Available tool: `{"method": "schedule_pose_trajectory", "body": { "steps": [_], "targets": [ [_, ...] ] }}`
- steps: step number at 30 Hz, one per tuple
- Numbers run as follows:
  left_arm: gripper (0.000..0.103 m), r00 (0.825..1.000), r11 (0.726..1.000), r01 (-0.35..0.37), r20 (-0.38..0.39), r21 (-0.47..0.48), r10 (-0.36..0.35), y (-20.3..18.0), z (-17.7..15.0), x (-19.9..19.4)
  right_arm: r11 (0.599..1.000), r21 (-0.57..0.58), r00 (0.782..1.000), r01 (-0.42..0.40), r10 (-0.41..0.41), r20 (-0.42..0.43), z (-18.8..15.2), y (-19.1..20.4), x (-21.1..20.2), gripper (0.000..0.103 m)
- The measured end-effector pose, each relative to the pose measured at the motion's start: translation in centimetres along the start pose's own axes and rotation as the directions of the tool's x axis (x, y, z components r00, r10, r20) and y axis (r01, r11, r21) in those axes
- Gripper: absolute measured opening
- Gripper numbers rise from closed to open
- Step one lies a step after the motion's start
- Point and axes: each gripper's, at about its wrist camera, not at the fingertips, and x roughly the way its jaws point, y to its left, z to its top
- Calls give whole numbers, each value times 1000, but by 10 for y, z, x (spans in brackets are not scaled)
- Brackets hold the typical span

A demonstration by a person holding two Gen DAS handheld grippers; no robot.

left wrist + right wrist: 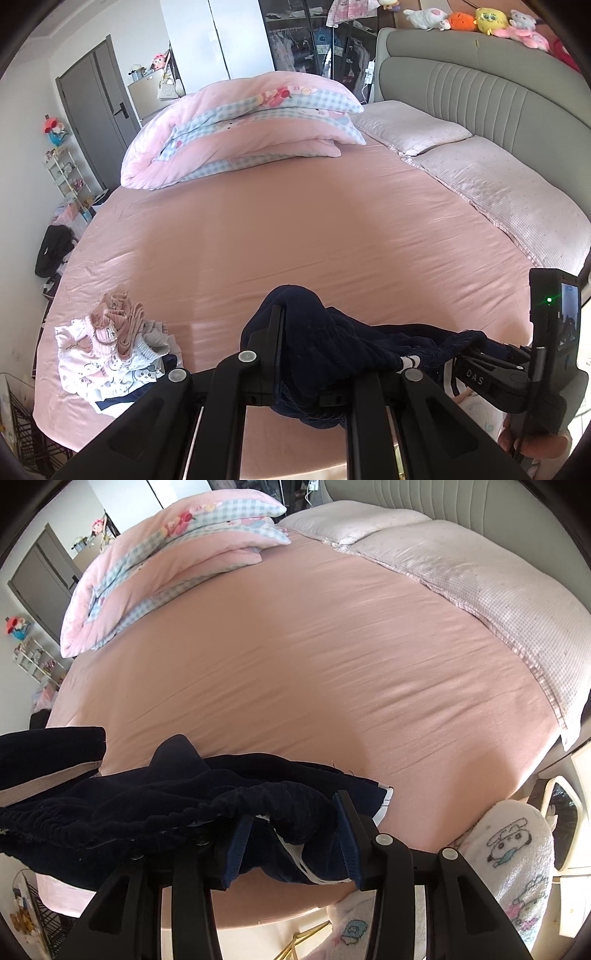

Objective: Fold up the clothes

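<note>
A dark navy corduroy garment [369,339] with an elastic waistband hangs stretched between my two grippers, just above the near edge of the pink bed [295,229]. My left gripper [314,332] is shut on one bunched end; the cloth drapes over and hides its right finger. In the right wrist view the right gripper [291,834] is shut on the other end of the navy garment [147,797], the waistband pinched between its blue pads [236,845]. The right gripper [476,358] also shows at the right of the left wrist view.
A heap of small light clothes [114,354] lies at the bed's near left corner. A folded pink duvet [240,125] sits at the far side, pillows [480,177] along the grey headboard [480,85]. A person's fleece sleeve [517,867] is at lower right.
</note>
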Motion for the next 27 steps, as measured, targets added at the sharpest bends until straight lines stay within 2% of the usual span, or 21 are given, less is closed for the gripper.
{"method": "schedule_pose_trajectory", "body": {
  "steps": [5,9,14,16,18,19,22,27],
  "targets": [
    [11,1000,1000,3,-14,-24,-3,7,-1,2,997,7,997,72,-72,-25,0,0,15,43],
    [11,1000,998,15,-27,-57,-16,17,-1,5,995,10,994,94,-94,-52,-3,-4,22,43],
    [11,999,997,2,-47,-81,-6,27,-3,11,990,-34,989,138,-139,-43,-5,0,20,43],
    [11,998,996,-6,-59,-89,0,31,-5,14,988,-52,988,148,-149,-29,-5,3,16,43],
    [11,997,995,-13,-71,-98,6,34,-6,17,989,-61,991,135,-135,-4,-5,5,8,32],
    [11,997,994,-17,-74,-104,9,36,-6,17,991,-65,993,119,-119,7,-4,7,3,23],
    [11,997,992,-39,-74,-118,31,43,-6,16,991,-71,993,111,-108,43,0,13,-14,23],
    [11,998,989,-34,-60,-144,25,54,-3,11,992,-77,989,97,-87,123,11,20,-42,23]
  ]
}}
